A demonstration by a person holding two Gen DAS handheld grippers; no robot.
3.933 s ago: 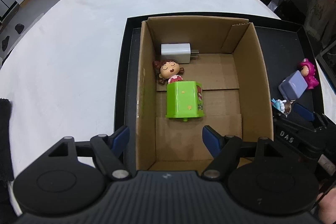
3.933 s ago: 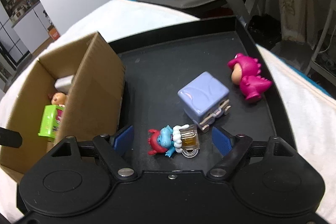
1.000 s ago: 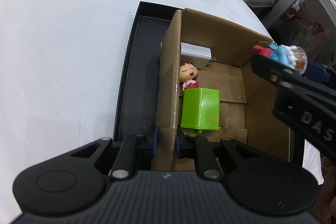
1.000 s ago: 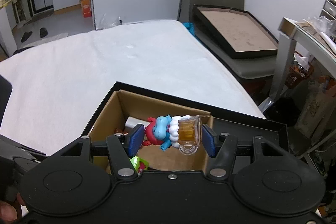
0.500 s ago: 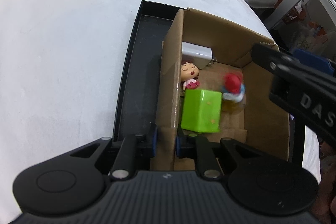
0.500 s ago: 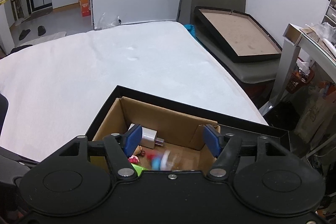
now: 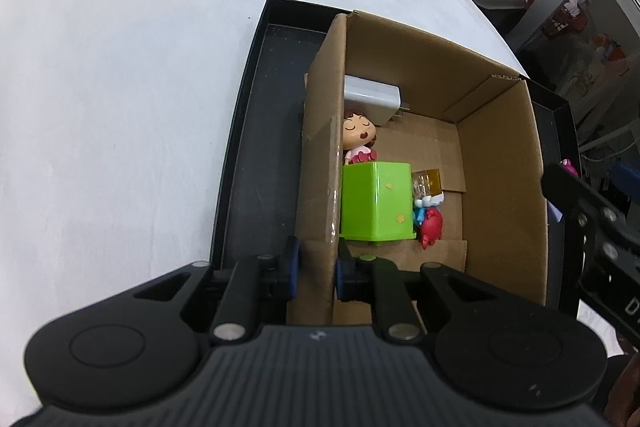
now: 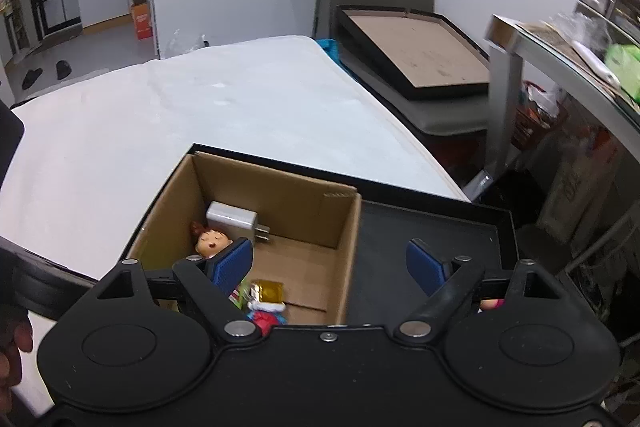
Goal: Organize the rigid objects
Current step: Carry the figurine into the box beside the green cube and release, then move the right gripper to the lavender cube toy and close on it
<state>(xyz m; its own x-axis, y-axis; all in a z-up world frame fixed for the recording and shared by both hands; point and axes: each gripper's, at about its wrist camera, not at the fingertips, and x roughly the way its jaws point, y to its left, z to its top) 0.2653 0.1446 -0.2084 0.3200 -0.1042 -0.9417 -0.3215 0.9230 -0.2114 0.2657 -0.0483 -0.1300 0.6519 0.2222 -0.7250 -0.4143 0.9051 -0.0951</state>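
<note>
An open cardboard box (image 7: 496, 163) (image 8: 304, 203) stands in a black tray (image 7: 248, 155) (image 8: 436, 231). Inside lie a white charger (image 7: 372, 95) (image 8: 232, 217), a sleeping-face doll (image 7: 358, 135) (image 8: 211, 241), a green block (image 7: 376, 205) and the blue-and-red figure with a yellow mug (image 7: 428, 203) (image 8: 266, 301). My left gripper (image 7: 316, 269) is shut on the box's left wall near its front corner. My right gripper (image 8: 330, 261) hangs over the box's right wall, jaws opening, nothing between them. It shows as a black bar (image 7: 584, 211) in the left wrist view.
The tray sits on a white table (image 7: 120, 87) (image 8: 200, 115). A pink figure (image 7: 570, 167) peeks out past the right gripper on the tray. Beyond the table stand a framed board (image 8: 416, 55) on a grey seat and cluttered shelves at the right.
The right gripper let go of the blue-and-red figure, which fell into the box and now lies beside the green block. Its jaws spread wider and it shifted right. The left gripper kept its hold.
</note>
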